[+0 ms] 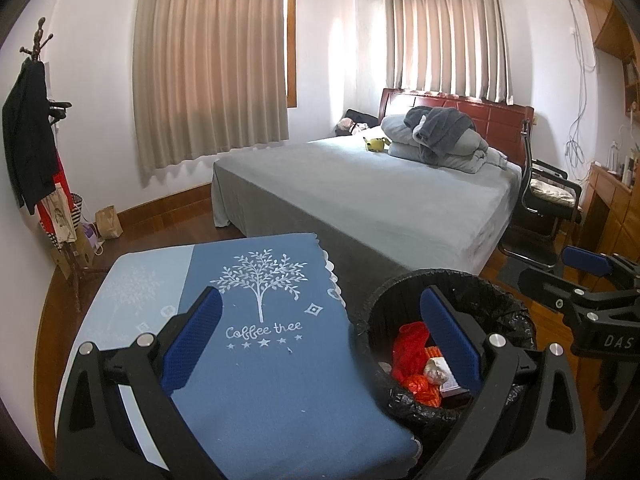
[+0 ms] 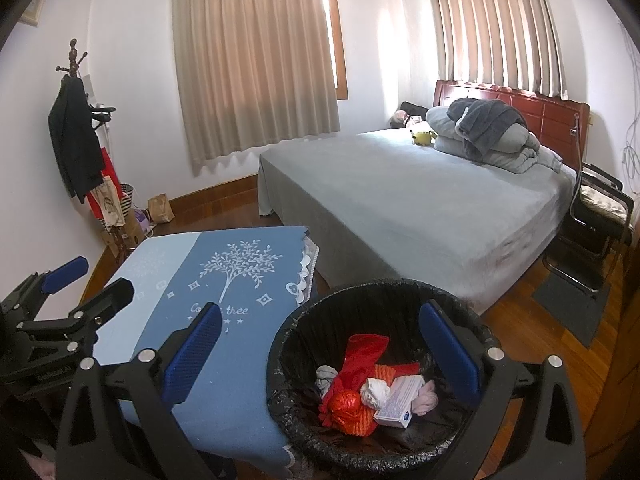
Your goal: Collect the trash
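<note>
Both my left hand-held gripper (image 1: 320,340) and right hand-held gripper (image 2: 320,352) are spread, holding nothing. The trash (image 2: 372,392) lies in the bin (image 2: 320,312) beside the table (image 2: 240,392). I should gather the liner rim gently, without tearing.

Soft daylight glows through closed curtains (image 1: 212,64); room dim, sharp focus, fisheye edges warped, dark corners.
</note>
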The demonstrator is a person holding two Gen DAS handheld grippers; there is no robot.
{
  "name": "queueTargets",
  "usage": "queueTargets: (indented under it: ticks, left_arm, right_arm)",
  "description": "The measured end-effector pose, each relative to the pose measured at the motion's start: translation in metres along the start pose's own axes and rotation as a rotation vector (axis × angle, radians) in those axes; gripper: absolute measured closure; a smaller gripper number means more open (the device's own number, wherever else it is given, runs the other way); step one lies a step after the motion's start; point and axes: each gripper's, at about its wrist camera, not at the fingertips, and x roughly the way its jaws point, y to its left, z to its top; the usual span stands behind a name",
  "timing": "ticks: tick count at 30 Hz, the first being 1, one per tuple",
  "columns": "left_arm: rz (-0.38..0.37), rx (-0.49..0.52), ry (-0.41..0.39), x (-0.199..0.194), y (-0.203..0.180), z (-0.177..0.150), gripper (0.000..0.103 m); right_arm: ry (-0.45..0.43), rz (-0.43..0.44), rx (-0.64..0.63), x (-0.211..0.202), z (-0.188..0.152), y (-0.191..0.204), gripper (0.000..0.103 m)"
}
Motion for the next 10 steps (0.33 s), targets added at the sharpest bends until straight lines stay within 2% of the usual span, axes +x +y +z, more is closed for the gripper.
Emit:
queueTargets:
  ticks: [10]
  left_arm:
    - [0.003,-0.001,0.006,0.0031,-0.0012,-0.0063,0.006]
  right_arm:
    - [0.006,0.0,-0.003,0.0031,-0.0061,0.0023,0.006]
